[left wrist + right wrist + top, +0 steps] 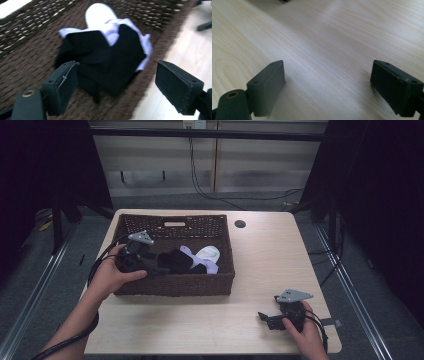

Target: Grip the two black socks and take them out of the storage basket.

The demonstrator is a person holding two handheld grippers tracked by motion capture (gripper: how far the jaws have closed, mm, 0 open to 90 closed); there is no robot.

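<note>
Left tool [115, 82] hangs released, jaws wide, over the dark-and-white clothes bundle [107, 55] at the basket's [175, 287] three o'clock end. Closing now, it could snag wicker. Right tool [327, 85] idles released on the surface [260, 265].

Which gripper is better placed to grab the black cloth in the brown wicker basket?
Left. The left gripper hangs open over the brown wicker basket, aimed at the black cloth; the right gripper rests open on the table.
</note>
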